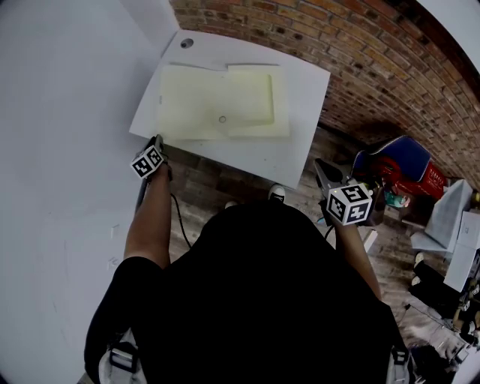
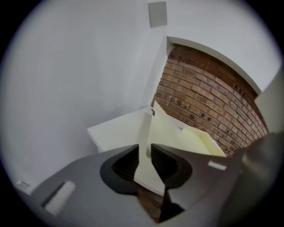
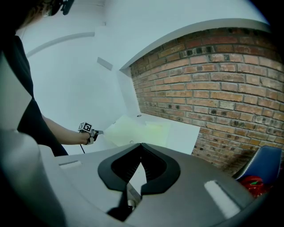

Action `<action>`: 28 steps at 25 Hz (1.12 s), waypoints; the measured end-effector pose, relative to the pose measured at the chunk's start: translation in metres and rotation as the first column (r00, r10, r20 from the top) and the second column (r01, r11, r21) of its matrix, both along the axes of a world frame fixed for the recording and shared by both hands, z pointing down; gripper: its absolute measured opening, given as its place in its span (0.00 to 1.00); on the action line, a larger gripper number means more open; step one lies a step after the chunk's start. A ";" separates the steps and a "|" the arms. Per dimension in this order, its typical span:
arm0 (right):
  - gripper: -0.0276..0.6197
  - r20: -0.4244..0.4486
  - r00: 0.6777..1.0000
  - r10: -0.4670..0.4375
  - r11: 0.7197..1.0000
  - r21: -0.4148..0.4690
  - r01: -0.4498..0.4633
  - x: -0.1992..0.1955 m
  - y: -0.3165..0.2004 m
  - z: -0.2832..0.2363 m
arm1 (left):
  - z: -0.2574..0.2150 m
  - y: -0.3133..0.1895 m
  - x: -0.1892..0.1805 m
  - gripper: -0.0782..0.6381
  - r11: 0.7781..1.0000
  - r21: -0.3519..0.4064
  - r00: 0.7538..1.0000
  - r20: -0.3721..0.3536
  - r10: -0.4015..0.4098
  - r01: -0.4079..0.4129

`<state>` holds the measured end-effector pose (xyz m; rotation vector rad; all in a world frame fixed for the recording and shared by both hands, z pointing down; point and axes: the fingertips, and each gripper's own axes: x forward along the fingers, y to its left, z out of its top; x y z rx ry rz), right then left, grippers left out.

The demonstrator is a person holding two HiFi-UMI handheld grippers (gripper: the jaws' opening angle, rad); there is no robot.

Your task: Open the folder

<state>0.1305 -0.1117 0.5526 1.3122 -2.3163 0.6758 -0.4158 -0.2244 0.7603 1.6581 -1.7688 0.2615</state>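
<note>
White surface (image 1: 304,94) set into a corner, white wall (image 1: 60,112) on the left and red brick wall (image 1: 360,45) behind; small round dark grommet (image 1: 187,43) near its far left corner. Grey square plate (image 2: 157,13) high on the white wall. Brown plank floor (image 1: 217,184) below, with a red-and-blue item (image 1: 401,169) on the right, pale boxes (image 1: 450,217) just beside it.

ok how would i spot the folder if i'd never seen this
Find the white table against the brick wall. The folder is the pale yellow rectangle lying on it, the only yellow thing there, with the left gripper at its near left corner.
</note>
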 end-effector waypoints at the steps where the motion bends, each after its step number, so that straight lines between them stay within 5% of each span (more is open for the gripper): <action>1: 0.05 -0.002 1.000 0.000 1.000 -0.001 0.000 0.001 -0.001 0.000 | -0.003 0.000 0.000 0.22 1.000 0.007 1.000 0.003 -0.003 0.003; 21: 0.05 0.006 0.998 -0.064 0.996 0.055 0.063 0.002 -0.020 -0.018 | -0.105 -0.001 0.008 0.22 0.973 0.230 1.000 0.005 0.026 -0.026; 28: 0.05 -0.005 0.998 -0.056 0.990 0.129 0.056 0.020 -0.039 -0.042 | -0.180 -0.005 0.049 0.22 0.915 0.375 0.989 0.044 0.141 -0.147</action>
